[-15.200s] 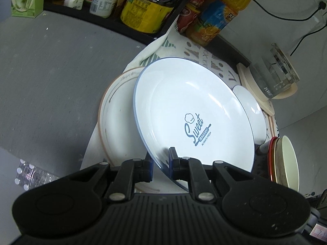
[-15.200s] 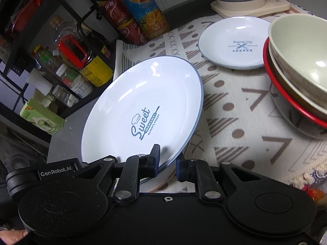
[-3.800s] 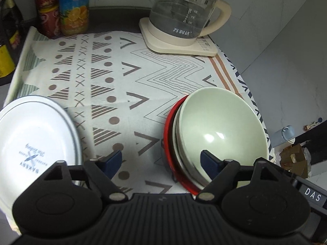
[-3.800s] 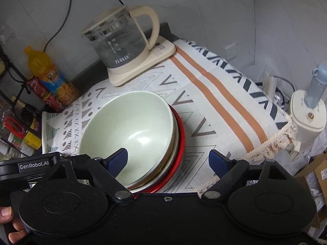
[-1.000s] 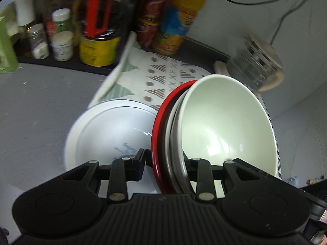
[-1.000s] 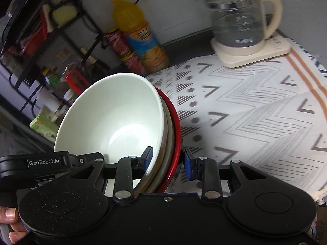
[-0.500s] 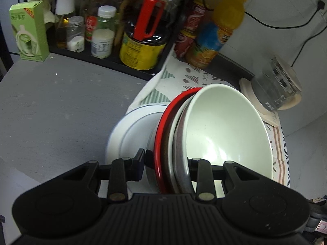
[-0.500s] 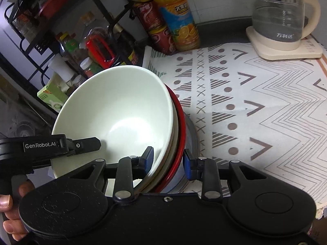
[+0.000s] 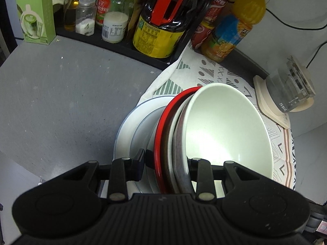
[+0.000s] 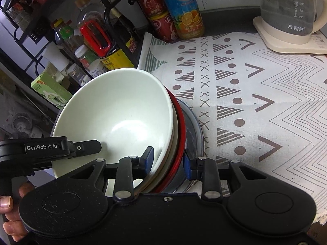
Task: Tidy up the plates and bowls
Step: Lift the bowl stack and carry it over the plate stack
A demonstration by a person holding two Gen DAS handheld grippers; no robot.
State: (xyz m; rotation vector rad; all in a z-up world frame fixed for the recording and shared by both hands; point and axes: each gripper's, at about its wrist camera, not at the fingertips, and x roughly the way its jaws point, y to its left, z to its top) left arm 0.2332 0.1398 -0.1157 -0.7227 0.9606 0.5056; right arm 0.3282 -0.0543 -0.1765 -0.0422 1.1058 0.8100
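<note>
Grey counter and a patterned cloth carry the scene. At the cloth's edge the bowls, a pale one nested in others with a red rim outermost, sit tilted over the plates. Both tools are clamped on the stack's rim: left gripper from one side, right gripper from the other (its jaws look slightly looser). Judging by this, the bowls are being lowered onto the plates; next comes levelling them, then parting the jaws. Bottles and a kettle stand behind.
</note>
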